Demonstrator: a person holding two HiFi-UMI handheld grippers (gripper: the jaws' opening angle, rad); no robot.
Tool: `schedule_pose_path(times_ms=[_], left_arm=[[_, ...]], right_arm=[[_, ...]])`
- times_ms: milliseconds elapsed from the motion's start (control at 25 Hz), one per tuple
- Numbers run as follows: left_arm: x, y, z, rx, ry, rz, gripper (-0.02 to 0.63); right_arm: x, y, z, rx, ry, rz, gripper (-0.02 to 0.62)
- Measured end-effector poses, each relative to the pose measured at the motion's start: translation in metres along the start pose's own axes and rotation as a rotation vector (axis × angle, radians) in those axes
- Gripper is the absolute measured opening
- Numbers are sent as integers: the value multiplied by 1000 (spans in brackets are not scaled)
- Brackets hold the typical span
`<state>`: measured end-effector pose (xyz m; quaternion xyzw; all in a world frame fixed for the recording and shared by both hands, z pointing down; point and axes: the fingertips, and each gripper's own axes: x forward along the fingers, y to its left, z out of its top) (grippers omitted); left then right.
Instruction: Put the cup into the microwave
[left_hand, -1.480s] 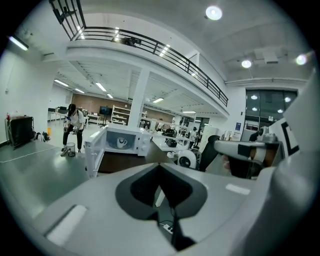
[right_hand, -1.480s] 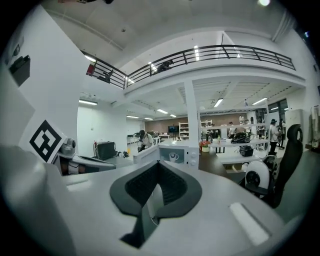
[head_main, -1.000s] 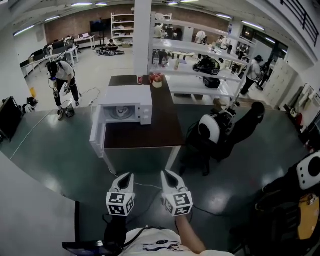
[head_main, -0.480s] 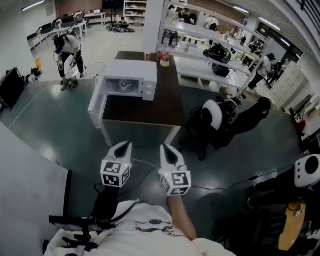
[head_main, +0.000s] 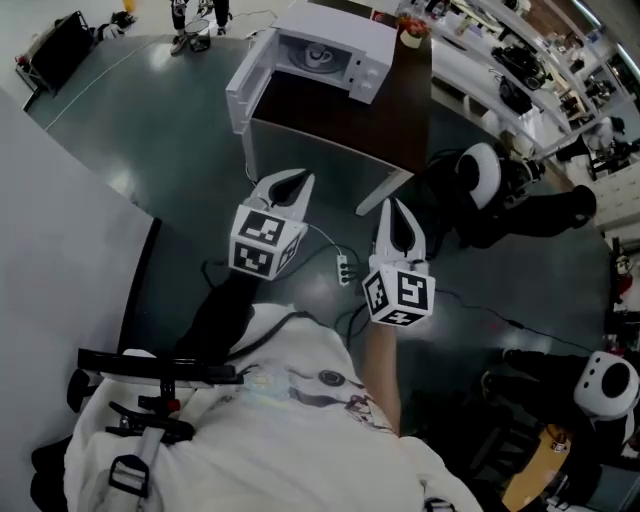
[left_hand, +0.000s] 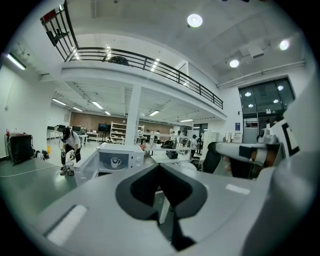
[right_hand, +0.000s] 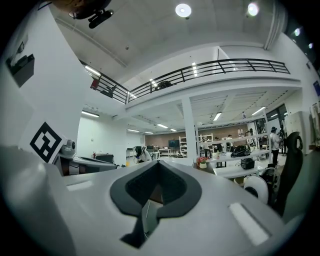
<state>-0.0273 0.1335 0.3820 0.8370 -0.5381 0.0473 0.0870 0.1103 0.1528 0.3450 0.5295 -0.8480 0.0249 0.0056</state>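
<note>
A white microwave (head_main: 350, 45) stands on the dark brown table (head_main: 380, 120) with its door (head_main: 245, 90) swung open to the left. In the left gripper view a white cup (left_hand: 115, 161) sits inside the microwave (left_hand: 131, 150). Both grippers hang over the floor, well short of the table. My left gripper (head_main: 292, 180) is shut and empty, its jaws (left_hand: 160, 167) aimed towards the microwave. My right gripper (head_main: 395, 207) is also shut with nothing in it, and its jaws (right_hand: 157, 164) point past the table's right side.
A power strip and cable (head_main: 343, 270) lie on the floor between the grippers. Black chairs with white headrests (head_main: 480, 170) stand right of the table. Shelving (head_main: 520, 60) runs behind. A person (left_hand: 70, 145) bends over far left of the microwave.
Both grippers have risen closer to the head camera, still shut and empty. The head view has tipped down, so the microwave and table now sit at the top edge.
</note>
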Motion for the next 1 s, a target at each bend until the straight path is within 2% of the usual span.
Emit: schedule_pose_path(times_ms=[1000], left_arm=[[0,9,-20,-32,47,7,-2]], right_arm=[[3,2,-22,20,62,-1,-2]])
